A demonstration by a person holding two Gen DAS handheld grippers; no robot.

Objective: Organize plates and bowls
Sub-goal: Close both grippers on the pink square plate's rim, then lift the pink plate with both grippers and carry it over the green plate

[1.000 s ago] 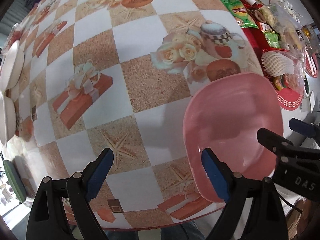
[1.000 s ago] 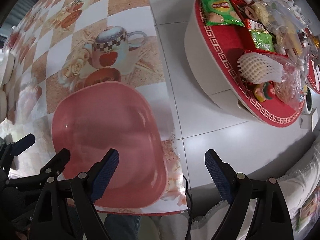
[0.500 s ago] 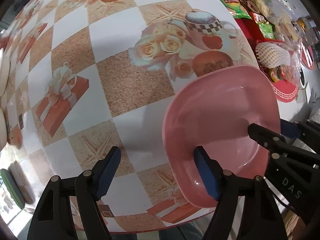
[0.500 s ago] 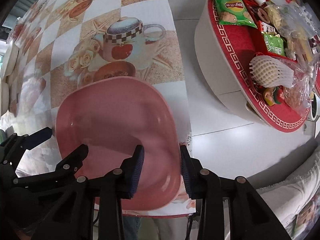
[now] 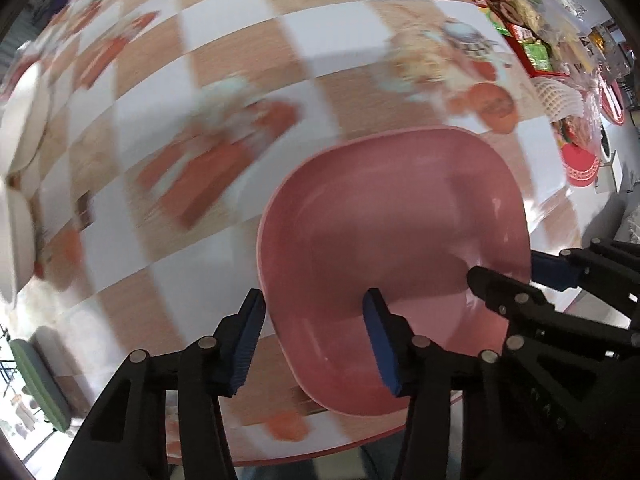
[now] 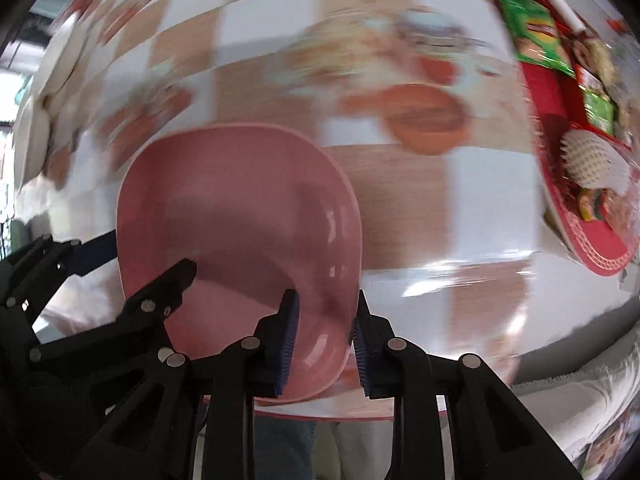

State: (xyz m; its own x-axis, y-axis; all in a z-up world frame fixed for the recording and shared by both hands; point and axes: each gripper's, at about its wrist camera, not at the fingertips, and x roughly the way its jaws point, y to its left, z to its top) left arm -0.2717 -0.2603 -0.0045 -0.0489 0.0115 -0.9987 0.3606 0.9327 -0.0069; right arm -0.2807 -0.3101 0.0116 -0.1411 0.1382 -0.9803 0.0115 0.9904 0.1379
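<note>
A pink square bowl (image 5: 392, 232) sits low at the near edge of the checkered table (image 5: 240, 20), and its near corner overhangs that edge. My right gripper (image 6: 325, 304) is shut on the bowl's (image 6: 240, 208) right rim, one pad inside and one outside, its jaws still closing. My left gripper (image 5: 314, 304) straddles the left rim, its jaws closing, with a gap still showing between the pads and the wall. Each gripper also shows in the other's view: the right gripper (image 5: 508, 272) and the left gripper (image 6: 144, 256). The bowl is sharp while the table is blurred.
White plates (image 5: 24, 120) and a white bowl (image 5: 16, 232) stand at the table's left edge. A red tray of snack packets (image 6: 560, 100) lies on a low round table to the right. A green stool (image 5: 36, 380) stands lower left. A person's legs (image 6: 288, 440) show below the table edge.
Both grippers have narrowed. The right one came onto the bowl's right rim and clamped it. The bowl has shifted left across the table with both grippers, and the left fingers now straddle its left rim.
</note>
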